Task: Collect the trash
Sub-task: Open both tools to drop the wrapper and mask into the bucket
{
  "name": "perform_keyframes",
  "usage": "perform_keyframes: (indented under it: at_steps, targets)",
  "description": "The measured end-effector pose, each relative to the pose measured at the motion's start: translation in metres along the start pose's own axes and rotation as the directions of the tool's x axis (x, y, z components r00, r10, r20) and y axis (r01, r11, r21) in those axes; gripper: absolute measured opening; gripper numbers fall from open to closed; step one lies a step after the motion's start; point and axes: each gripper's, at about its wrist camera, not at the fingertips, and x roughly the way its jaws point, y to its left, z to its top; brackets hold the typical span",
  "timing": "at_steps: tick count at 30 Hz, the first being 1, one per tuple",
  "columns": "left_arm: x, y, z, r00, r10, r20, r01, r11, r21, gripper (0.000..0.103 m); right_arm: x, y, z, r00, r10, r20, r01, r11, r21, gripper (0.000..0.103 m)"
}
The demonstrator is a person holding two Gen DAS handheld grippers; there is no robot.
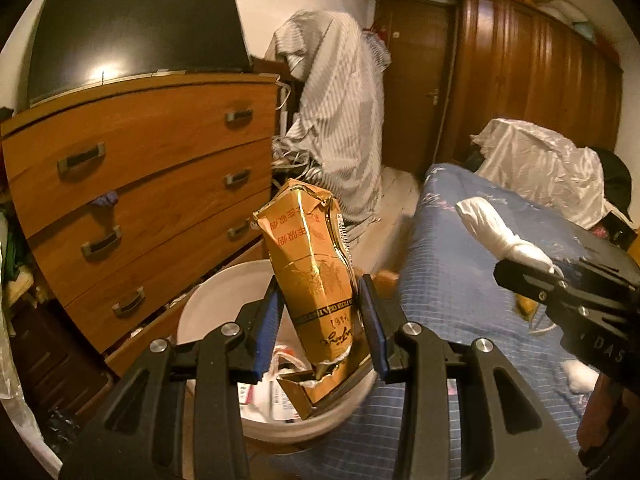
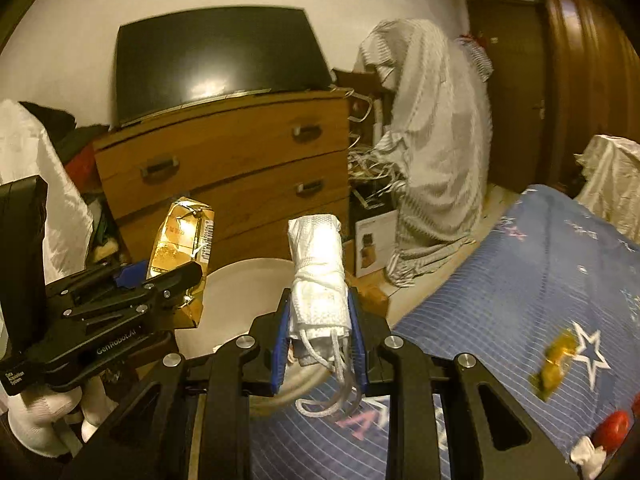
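My left gripper (image 1: pixel 320 320) is shut on a crumpled gold cigarette pack (image 1: pixel 312 264), held upright over a white bin (image 1: pixel 208 300) that holds paper scraps. The same pack (image 2: pixel 182 240) and left gripper (image 2: pixel 160 280) show at the left of the right wrist view. My right gripper (image 2: pixel 320 332) is shut on a rolled white face mask (image 2: pixel 318 276) with loose ear loops, just above the bin's rim (image 2: pixel 248 276). The mask (image 1: pixel 496 232) and right gripper (image 1: pixel 560 288) also appear at the right of the left wrist view, over the bed.
A wooden dresser (image 1: pixel 140 184) with a TV (image 1: pixel 136 32) on top stands behind the bin. A blue bedspread (image 2: pixel 520 300) lies to the right, with a gold wrapper (image 2: pixel 554 364), a red item (image 2: pixel 612 432) and a white wad (image 1: pixel 580 376). A striped cloth (image 1: pixel 340 120) drapes over furniture behind.
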Motion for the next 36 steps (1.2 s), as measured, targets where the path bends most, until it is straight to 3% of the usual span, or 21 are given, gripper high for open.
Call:
perform_keyframes:
  at_steps: [8,16,22,36]
  targets:
    - [0.046,0.041,0.0,0.992,0.007,-0.128,-0.01,1.0,-0.019,0.037,0.093,0.023,0.022,0.979,0.061,-0.192,-0.068,0.997,-0.034,0.027]
    - [0.1,0.072,-0.01,0.957,-0.017,-0.289,0.011,1.0,-0.024,0.037,0.167,0.037,0.023,0.929,0.075,-0.361,-0.102,0.993,-0.056,0.027]
    - [0.117,0.082,-0.019,0.947,-0.022,-0.321,0.011,0.999,-0.037,0.037,0.189,0.033,0.014,0.917,0.072,-0.393,-0.102,0.993,-0.058,0.027]
    - [0.126,0.086,-0.019,0.946,-0.02,-0.325,0.009,0.999,-0.037,0.037,0.2,0.025,0.01,0.915,0.078,-0.395,-0.107,0.993,-0.051,0.027]
